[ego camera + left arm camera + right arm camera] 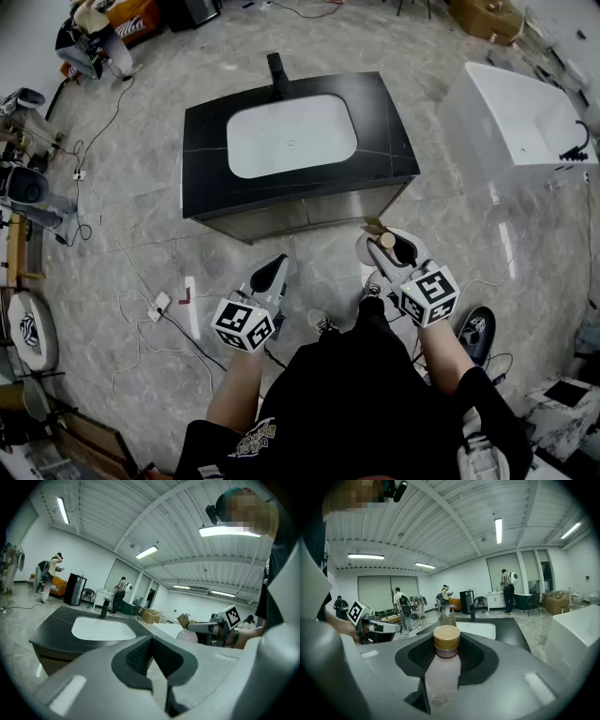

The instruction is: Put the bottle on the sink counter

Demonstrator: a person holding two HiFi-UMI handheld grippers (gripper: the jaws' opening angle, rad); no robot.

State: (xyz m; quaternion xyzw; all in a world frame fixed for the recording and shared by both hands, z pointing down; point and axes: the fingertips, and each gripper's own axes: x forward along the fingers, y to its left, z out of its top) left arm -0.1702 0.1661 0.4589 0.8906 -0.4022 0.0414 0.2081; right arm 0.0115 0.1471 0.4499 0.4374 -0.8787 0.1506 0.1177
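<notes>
Right tool (pixel 446 619): jaws spread fairly wide and clamped on the body of a pale pink bottle (pixel 442 670); wooden cap (pixel 446 639) stands clear above the pads; the bottle reads as roughly upright in the head view.

Left tool (pixel 277 264): jaws drawn together, nothing between them; hangs idle in front of the person, well apart from the bottle.

Bottle's place: in the air by the person's right side, short of the black sink worktop (pixel 211 141) and just off its near right corner; not touching it.

Step in hand, by my reading: the carry to the worktop, with set-down to come.

To do it well:
- bring the right tool forward and over the near edge with the bottle's base clear of the edge; a knock there would likely shift the bottle in the pads
- choose bare black surface, not the white basin (pixel 291 136); the strips beside the basin look broader than the front strip, and the right one is nearest
- stay away from the faucet (pixel 277 75) at the back
- level the tool before lowering; it tips slightly downward now, so the bottle may land on one edge of its base
- lower until the base sits flat, then open the jaws fully and draw straight back; the bottle looks light and tall enough to topple if a pad drags

Left tool has no part to play; best kept low and out of the path.
</notes>
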